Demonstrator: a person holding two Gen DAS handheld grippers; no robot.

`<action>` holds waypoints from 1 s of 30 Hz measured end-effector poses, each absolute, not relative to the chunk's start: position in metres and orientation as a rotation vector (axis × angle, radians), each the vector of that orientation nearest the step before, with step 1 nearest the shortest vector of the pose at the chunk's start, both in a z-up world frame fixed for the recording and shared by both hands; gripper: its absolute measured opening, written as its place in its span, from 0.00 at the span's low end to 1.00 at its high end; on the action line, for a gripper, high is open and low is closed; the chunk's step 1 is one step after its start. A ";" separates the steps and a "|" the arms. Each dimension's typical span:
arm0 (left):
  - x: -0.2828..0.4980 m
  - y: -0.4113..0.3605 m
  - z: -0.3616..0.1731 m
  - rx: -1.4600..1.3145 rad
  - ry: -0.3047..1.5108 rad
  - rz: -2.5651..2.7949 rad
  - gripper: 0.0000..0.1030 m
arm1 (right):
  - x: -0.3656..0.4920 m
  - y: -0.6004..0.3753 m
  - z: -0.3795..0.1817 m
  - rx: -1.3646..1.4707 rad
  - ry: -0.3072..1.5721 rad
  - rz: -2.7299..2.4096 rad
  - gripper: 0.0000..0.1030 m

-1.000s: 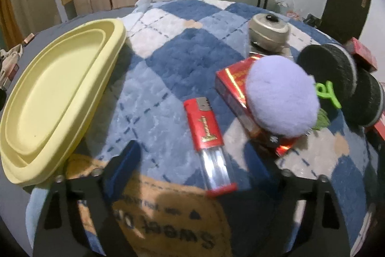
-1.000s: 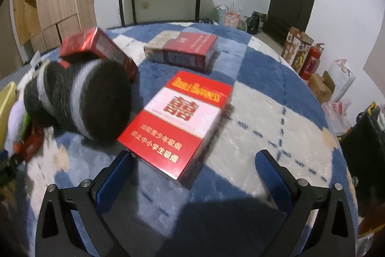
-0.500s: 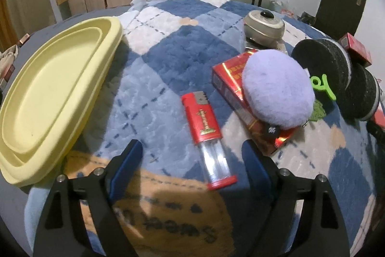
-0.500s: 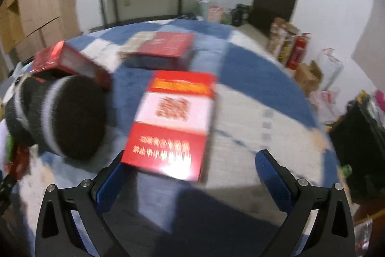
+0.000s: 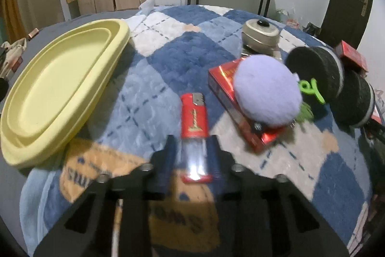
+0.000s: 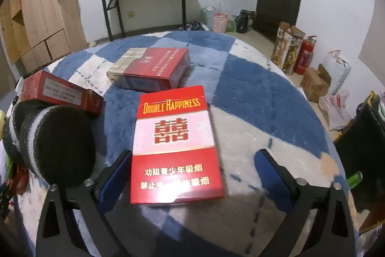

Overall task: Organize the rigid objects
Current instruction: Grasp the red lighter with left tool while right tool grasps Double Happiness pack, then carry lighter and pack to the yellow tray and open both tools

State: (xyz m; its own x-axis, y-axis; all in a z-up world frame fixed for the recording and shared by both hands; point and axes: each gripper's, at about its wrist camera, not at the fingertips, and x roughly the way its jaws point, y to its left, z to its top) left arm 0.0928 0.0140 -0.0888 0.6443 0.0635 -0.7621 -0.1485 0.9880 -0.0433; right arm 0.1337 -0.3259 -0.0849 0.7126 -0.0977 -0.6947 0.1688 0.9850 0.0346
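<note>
In the left wrist view my left gripper (image 5: 192, 153) is shut on the clear lower half of a red lighter (image 5: 194, 122) that lies on the blue checked blanket. A yellow oval tray (image 5: 55, 88) lies to the left of it. In the right wrist view my right gripper (image 6: 192, 170) is open, its two blue pads on either side of a red and white "Double Happiness" cigarette pack (image 6: 174, 143) lying flat on the blanket. The left pad is close to the pack's edge; the right pad stands well clear.
Left wrist view: a purple fluffy pad (image 5: 267, 90) on a red box (image 5: 231, 93), black felt rolls (image 5: 332, 81), a green clip (image 5: 310, 88), a metal pot (image 5: 261, 34). Right wrist view: a black roll (image 6: 50, 141), two more red packs (image 6: 154, 69) (image 6: 57, 93). The blanket's edge drops off at right.
My left gripper has closed from wide open onto the lighter. My right gripper has swung so that the Double Happiness pack now lies straight between its pads.
</note>
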 end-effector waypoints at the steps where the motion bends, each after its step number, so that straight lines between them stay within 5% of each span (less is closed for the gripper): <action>1: 0.093 0.010 -0.091 -0.082 0.861 0.128 0.25 | 0.132 -0.325 -0.085 0.093 0.761 -0.143 0.78; 3: 0.100 0.009 -0.094 -0.064 0.855 0.128 0.26 | 0.129 -0.321 -0.082 0.068 0.745 -0.110 0.54; 7: 0.111 0.020 -0.095 -0.128 0.864 0.098 0.31 | 0.124 -0.320 -0.080 0.073 0.741 -0.087 0.54; 12: 0.104 0.038 -0.084 -0.196 0.846 0.041 0.23 | 0.107 -0.324 -0.062 0.067 0.695 -0.071 0.54; 20: 0.083 0.068 0.013 -0.143 0.703 0.066 0.23 | 0.058 -0.327 0.002 0.110 0.576 -0.032 0.54; 25: 0.078 0.126 0.076 -0.066 0.637 0.091 0.23 | 0.022 -0.276 0.056 0.032 0.490 0.135 0.54; 30: 0.073 0.199 0.081 -0.110 0.652 0.152 0.24 | 0.011 -0.181 0.086 -0.009 0.514 0.361 0.54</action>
